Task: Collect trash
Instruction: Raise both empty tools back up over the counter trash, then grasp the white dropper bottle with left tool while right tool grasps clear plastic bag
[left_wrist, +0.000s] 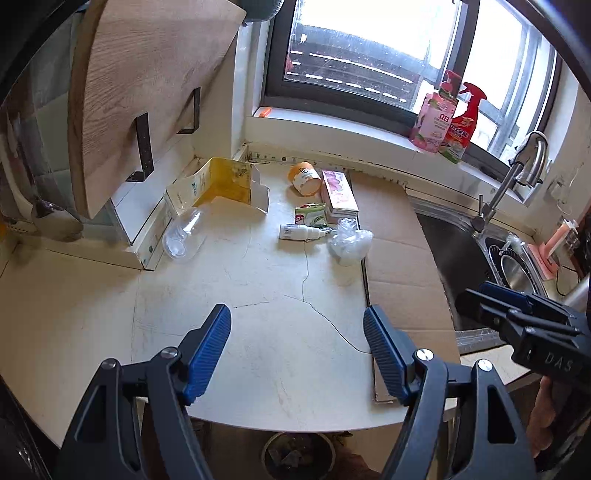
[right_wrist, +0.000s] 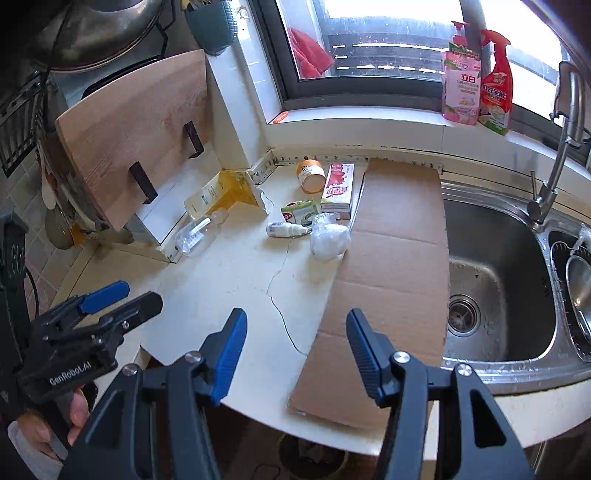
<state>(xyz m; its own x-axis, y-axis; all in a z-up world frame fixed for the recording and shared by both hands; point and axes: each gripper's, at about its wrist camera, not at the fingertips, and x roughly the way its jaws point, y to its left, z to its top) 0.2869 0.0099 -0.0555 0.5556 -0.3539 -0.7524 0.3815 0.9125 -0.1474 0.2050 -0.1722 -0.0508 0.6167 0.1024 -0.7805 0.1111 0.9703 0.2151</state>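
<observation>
Trash lies at the back of the pale counter (left_wrist: 258, 332): an open yellow carton (left_wrist: 218, 186) (right_wrist: 225, 194), a clear plastic bottle (left_wrist: 183, 232) (right_wrist: 195, 232), an orange cup on its side (left_wrist: 304, 177) (right_wrist: 312, 175), a pink box (left_wrist: 338, 192) (right_wrist: 338, 190), a green packet (left_wrist: 312, 214) (right_wrist: 299, 212), a small white bottle (left_wrist: 301, 232) (right_wrist: 286, 229) and a crumpled clear bag (left_wrist: 349, 242) (right_wrist: 328, 240). My left gripper (left_wrist: 297, 325) is open and empty above the counter's front. My right gripper (right_wrist: 295, 328) is open and empty, over the counter and a flat cardboard sheet (right_wrist: 388, 277).
A steel sink (right_wrist: 495, 288) with a tap (right_wrist: 557, 147) lies right of the cardboard. A wooden board (left_wrist: 147, 99) leans at the left. Two cleaner bottles (right_wrist: 476, 81) stand on the windowsill. A bin (left_wrist: 299, 456) sits on the floor below the counter edge.
</observation>
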